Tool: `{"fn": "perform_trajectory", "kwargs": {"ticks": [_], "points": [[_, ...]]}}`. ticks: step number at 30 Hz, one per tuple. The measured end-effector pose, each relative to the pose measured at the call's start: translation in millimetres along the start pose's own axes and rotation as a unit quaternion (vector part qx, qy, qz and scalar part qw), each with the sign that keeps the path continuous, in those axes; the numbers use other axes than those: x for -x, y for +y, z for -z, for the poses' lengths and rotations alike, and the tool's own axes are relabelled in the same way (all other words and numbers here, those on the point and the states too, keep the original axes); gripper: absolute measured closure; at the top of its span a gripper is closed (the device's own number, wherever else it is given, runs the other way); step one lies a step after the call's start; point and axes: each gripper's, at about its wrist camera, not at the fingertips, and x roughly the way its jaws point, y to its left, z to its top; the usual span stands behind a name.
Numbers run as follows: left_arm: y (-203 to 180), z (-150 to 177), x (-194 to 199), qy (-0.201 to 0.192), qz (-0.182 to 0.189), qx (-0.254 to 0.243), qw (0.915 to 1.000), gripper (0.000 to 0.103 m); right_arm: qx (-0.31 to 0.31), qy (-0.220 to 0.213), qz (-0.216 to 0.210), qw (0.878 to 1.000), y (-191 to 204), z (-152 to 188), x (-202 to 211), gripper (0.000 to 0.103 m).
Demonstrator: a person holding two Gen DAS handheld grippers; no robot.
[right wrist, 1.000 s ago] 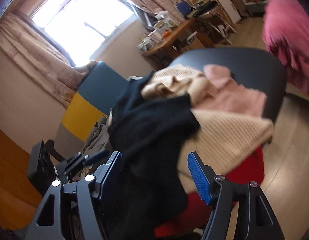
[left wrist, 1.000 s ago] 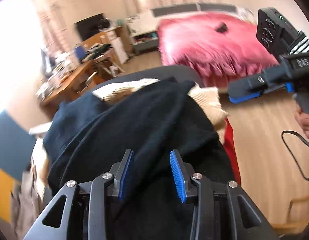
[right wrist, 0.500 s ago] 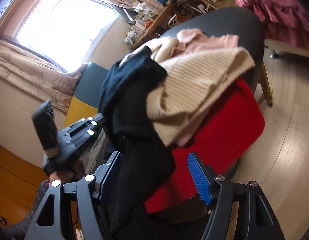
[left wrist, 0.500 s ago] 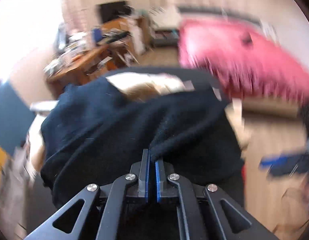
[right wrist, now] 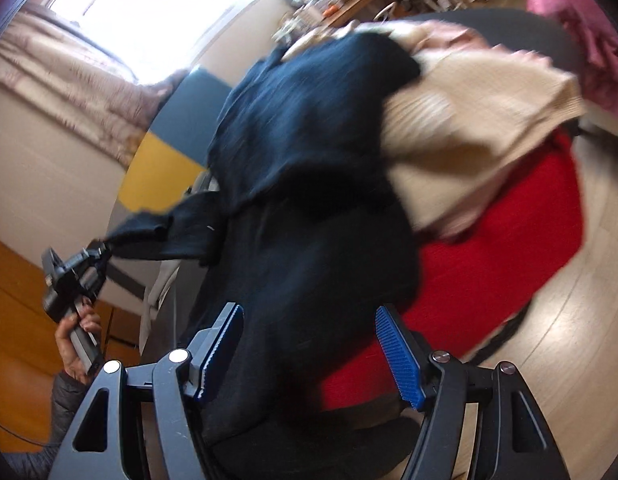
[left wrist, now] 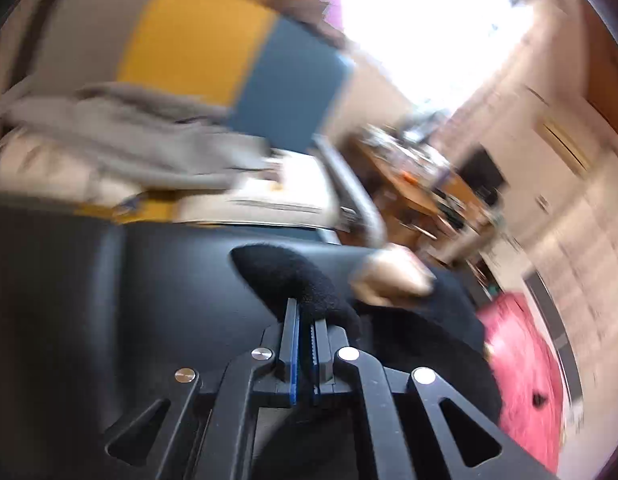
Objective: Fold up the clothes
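Pinched tight on the black top (left wrist: 297,280), the left gripper (left wrist: 305,344) tugs while the right gripper (right wrist: 309,344) gapes empty beside it, so the cream sweater (right wrist: 469,120) could slide off.

Left hand-held gripper (left wrist: 305,320), gripped in a bare hand (right wrist: 79,338), has its fingers pinched together on dark fabric; right hand-held gripper (right wrist: 309,344) has fingers spread wide apart.
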Motion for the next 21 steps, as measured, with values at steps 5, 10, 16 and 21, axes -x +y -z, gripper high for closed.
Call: {"fn": "perform_trajectory", "kwargs": {"ticks": [5, 10, 16, 21], "points": [[98.0, 12.2, 35.9, -0.011, -0.034, 0.079, 0.9962, 0.100, 0.040, 0.024, 0.038, 0.998, 37.0, 9.8, -36.5, 0.021], [150.9, 23.2, 63.4, -0.024, -0.047, 0.115, 0.9919, 0.100, 0.125, -0.004, 0.095, 0.988, 89.6, 15.1, -53.3, 0.019], [186.3, 30.8, 109.3, -0.062, -0.050, 0.134, 0.9878, 0.100, 0.242, 0.043, 0.105, 0.964, 151.4, 38.0, -90.5, 0.019], [209.8, 37.9, 153.1, -0.100, -0.050, 0.157, 0.9813, 0.100, 0.297, 0.138, 0.120, 0.937, 180.6, 69.5, -155.7, 0.019]]}}
